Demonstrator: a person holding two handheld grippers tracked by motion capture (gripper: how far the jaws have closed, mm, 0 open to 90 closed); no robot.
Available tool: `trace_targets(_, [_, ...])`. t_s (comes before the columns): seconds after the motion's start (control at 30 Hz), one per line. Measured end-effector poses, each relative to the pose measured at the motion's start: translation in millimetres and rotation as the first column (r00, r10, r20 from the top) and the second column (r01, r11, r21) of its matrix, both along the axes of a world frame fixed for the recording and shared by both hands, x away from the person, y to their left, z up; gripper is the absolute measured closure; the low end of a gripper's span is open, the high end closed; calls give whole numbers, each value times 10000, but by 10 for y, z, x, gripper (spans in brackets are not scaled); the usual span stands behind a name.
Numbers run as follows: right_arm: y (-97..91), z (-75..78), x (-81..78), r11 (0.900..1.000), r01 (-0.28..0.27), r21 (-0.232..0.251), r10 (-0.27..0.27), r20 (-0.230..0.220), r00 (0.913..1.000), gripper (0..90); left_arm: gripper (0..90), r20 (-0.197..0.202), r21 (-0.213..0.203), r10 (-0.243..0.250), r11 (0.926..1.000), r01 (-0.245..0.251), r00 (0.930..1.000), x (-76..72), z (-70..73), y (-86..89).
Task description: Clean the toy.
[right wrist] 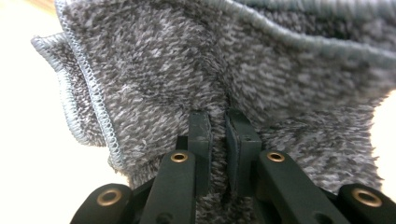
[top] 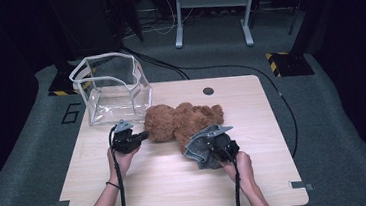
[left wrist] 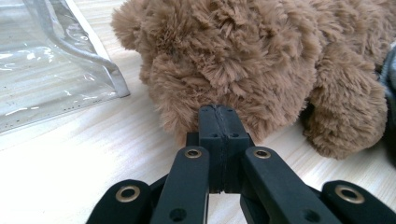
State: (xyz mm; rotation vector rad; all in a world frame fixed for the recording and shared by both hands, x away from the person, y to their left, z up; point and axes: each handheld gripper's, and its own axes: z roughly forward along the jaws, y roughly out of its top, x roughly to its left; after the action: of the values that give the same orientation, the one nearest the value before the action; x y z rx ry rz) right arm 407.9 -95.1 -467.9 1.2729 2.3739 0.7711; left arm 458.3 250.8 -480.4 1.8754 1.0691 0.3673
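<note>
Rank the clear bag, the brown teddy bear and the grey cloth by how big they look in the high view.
1. Brown teddy bear and clear bag: they look about alike, and the bag lies farther from the camera, so no ranking between them.
2. Grey cloth: clearly smallest, bunched and partly hidden.

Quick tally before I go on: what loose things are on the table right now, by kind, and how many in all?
Brown teddy bear: 1
Grey cloth: 1, pinched in the right hand-held gripper
Clear plastic bag: 1, standing open at the table's far left corner
Total: 3 things on the wooden table
</note>
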Motion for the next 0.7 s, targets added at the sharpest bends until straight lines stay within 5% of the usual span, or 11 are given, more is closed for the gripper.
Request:
trace_targets(0.3, [-454,48,-147,9953,969,-40,-969,135,9952,819,900,-16,88,-12,10000,12,10000,9,-18,8])
trace_targets(0.4, [-556,120,-123,9910,1264,443,-1280,362,9911,816,900,-17,95,3,10000,-3,10000,11,-20,-5])
trace_targets(0.7, [-295,355,191,9867,673,1479,-822,967,9919,812,900,-74,128,-51,9999,52,10000,16,-21,-5])
